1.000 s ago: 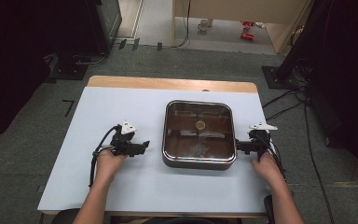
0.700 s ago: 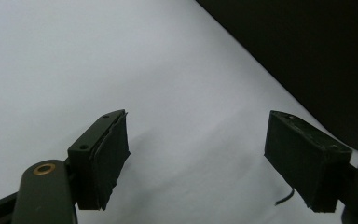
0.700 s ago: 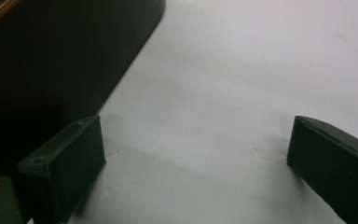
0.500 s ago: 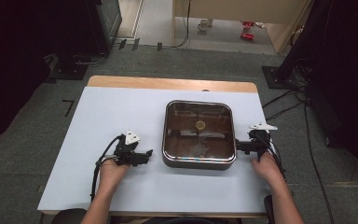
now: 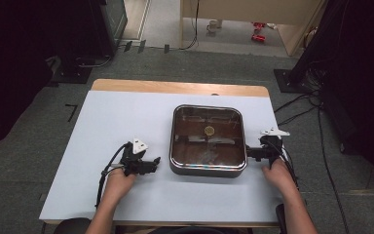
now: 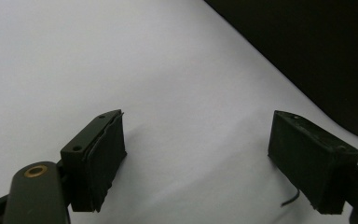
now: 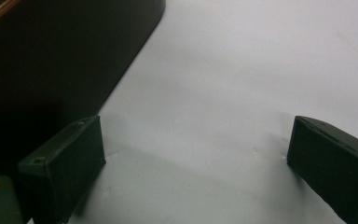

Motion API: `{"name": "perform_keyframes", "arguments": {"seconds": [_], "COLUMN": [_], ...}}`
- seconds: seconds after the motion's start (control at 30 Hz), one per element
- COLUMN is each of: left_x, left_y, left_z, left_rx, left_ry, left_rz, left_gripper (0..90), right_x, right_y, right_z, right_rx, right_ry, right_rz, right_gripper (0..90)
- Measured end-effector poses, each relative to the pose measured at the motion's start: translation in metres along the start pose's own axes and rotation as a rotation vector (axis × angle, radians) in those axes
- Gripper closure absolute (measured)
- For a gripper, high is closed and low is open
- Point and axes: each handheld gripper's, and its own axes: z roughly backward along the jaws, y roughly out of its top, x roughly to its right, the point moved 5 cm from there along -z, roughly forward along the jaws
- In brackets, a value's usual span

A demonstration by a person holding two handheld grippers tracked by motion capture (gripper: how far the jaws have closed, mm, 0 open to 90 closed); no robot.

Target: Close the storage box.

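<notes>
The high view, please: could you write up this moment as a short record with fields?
surface: white table top over a wooden table
main item: square dark pan with glass lid, lid on
left gripper: jaws open, nothing between them, just been opening, apart from the pan's left side
right gripper: jaws open, nothing between them, at the pan's right edge

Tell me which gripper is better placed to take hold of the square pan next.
Right. The right gripper sits open against the square pan, level with its right edge. The left gripper, whose jaws have just been opening with nothing between them, rests on the table, apart from the pan.
</notes>
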Motion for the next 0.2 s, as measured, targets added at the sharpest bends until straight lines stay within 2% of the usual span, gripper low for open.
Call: {"name": "perform_keyframes", "arguments": {"seconds": [0.2], "left_x": [0.0001], "left_y": [0.0000], "left_z": [-0.0001], "left_rx": [0.002], "left_ry": [0.002], "left_rz": [0.000], "left_gripper": [18.4], "right_x": [0.0000], "right_y": [0.0000], "right_z": [0.0000], "right_rx": [0.000], "right_ry": [0.000], "right_rz": [0.000], "right_gripper": [3.3]}}
